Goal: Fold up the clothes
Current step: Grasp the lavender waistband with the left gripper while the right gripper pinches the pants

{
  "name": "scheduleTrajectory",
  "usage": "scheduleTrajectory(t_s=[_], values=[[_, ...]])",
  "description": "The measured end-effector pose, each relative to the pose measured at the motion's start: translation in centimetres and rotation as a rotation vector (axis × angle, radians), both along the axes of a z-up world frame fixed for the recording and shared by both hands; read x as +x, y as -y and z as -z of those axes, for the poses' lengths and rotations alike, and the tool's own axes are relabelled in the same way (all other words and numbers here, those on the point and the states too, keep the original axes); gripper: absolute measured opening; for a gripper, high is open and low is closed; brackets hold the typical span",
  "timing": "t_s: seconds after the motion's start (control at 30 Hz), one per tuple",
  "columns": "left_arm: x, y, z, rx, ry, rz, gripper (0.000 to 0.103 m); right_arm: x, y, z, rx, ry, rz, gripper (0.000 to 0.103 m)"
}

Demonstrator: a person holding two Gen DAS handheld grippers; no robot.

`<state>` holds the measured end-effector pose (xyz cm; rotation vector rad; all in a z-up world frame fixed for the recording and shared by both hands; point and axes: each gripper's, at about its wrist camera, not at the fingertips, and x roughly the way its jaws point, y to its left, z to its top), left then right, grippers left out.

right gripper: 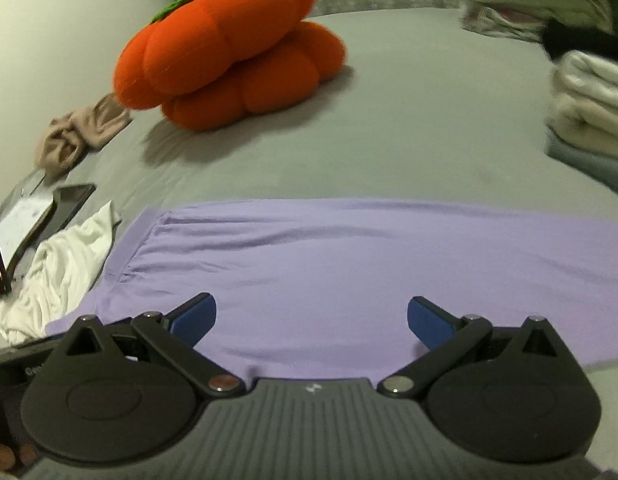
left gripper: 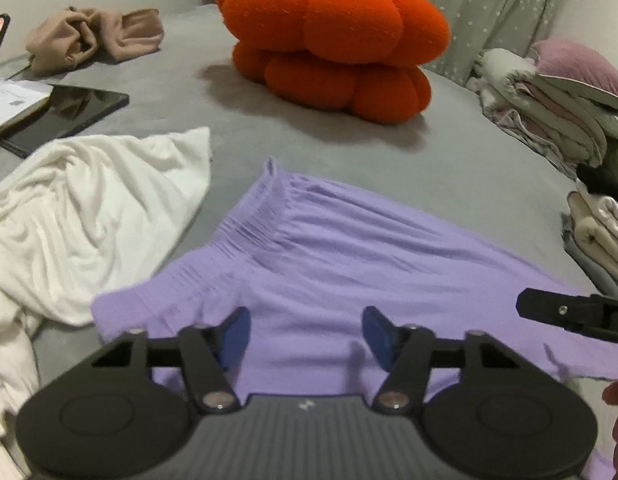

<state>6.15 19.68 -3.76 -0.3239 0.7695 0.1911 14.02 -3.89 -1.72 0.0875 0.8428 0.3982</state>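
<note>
White garment [left gripper: 89, 216] crumpled at left, just beside the purple pants [left gripper: 329, 264], which lie spread flat on the grey bed [left gripper: 389, 152]. Left gripper [left gripper: 305, 336] spread wide, holding nothing, over the near edge by the waistband; right gripper [right gripper: 311, 320] likewise released over mid-fabric. Risks: pinching one layer only, dragging thin cloth into wrinkles, or snagging the white piece.

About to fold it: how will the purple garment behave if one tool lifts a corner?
The purple garment looks thin and wrinkled, so it will probably droop limply. Its gathered waistband seems thicker and may hang heavier. On the grey sheet it would likely drag and bunch.
</note>
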Motion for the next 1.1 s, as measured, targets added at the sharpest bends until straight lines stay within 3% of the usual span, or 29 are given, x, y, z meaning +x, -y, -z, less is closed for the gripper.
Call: scheduleTrajectory(t_s=[0.2, 0.23, 0.3, 0.33, 0.53, 0.63, 0.7, 0.73, 0.8, 0.97, 1.1], values=[[0.3, -1.4, 0.6, 0.028, -0.003, 0.009, 0.062, 2.9, -2.0, 0.6, -0.031, -0.029, -0.082, 0.103], [0.3, -1.6, 0.6, 0.022, 0.001, 0.019, 0.065, 3.3, -2.3, 0.7, -0.036, -0.026, -0.086, 0.103], [0.4, -1.7, 0.6, 0.006, 0.008, 0.037, 0.084, 4.1, -2.9, 0.8, -0.05, -0.013, -0.093, 0.103], [0.4, -1.8, 0.6, 0.002, 0.011, 0.042, 0.086, 4.4, -3.2, 0.8, -0.059, -0.005, -0.099, 0.103], [0.0, -2.2, 0.2, -0.018, 0.046, 0.043, 0.086, 6.2, -5.5, 1.0, -0.164, 0.052, -0.168, 0.103], [-0.4, -2.7, 0.1, -0.008, 0.067, 0.017, 0.073, 7.0, -6.7, 1.1, -0.216, 0.079, -0.204, 0.103], [-0.5, -3.2, 0.3, -0.003, 0.066, -0.001, 0.053, 7.3, -7.4, 1.3, -0.231, 0.086, -0.222, 0.103], [-0.5, -3.4, 0.4, -0.004, 0.064, -0.008, 0.049, 7.5, -7.8, 1.5, -0.234, 0.086, -0.227, 0.103], [-0.4, -4.0, 0.8, -0.007, 0.058, -0.018, 0.03, 7.9, -8.4, 1.8, -0.238, 0.087, -0.237, 0.101], [-0.1, -5.5, 1.3, -0.016, 0.051, -0.032, 0.009, 8.8, -9.8, 2.6, -0.222, 0.064, -0.259, 0.092], [0.1, -6.1, 1.6, -0.022, 0.046, -0.05, 0.003, 9.4, -11.1, 3.1, -0.25, 0.076, -0.264, 0.089]])
